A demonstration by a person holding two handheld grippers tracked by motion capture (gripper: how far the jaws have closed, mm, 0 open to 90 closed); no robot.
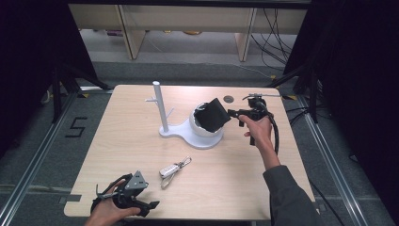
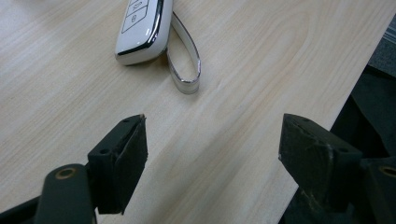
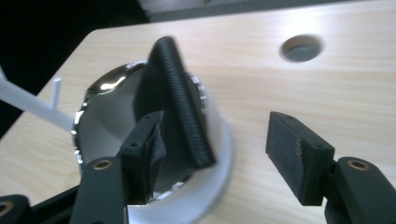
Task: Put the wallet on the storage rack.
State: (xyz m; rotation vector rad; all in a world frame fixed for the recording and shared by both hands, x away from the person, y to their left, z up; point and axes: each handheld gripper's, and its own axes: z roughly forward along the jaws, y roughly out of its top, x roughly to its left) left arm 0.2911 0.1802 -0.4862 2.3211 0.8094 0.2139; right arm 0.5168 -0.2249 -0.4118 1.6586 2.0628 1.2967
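While the person's right forearm is stretching forward across the wooden table (image 1: 117, 141), the right hand (image 1: 259, 132) is holding the right gripper (image 1: 234, 113) level, its tips pointing toward the white bowl (image 1: 200, 131) of a white stand. In the right gripper view its jaws are standing spread, with one black pad just in front of the bowl's rim and the other out over bare tabletop; nothing is pinched between them. A black wallet (image 1: 214, 114) is sitting tilted inside the bowl, its ribbed edge (image 3: 184, 112) sticking up above the shiny rim and leaning toward the gripper. The bowl is sharing a flat white base with a thin upright post (image 1: 160, 106) that is carrying short pegs.

Near the table's front edge, the left hand (image 1: 107, 211) is resting low, and the left gripper (image 1: 151, 207) is lying close to the tabletop with its jaws wide apart and nothing between them. Ahead of those jaws, a white car key fob (image 2: 140, 30) with a looped strap (image 2: 186, 60) is lying flat on the wood, apart from the pads. A small round grommet hole (image 1: 228, 99) is sitting in the tabletop beyond the bowl.
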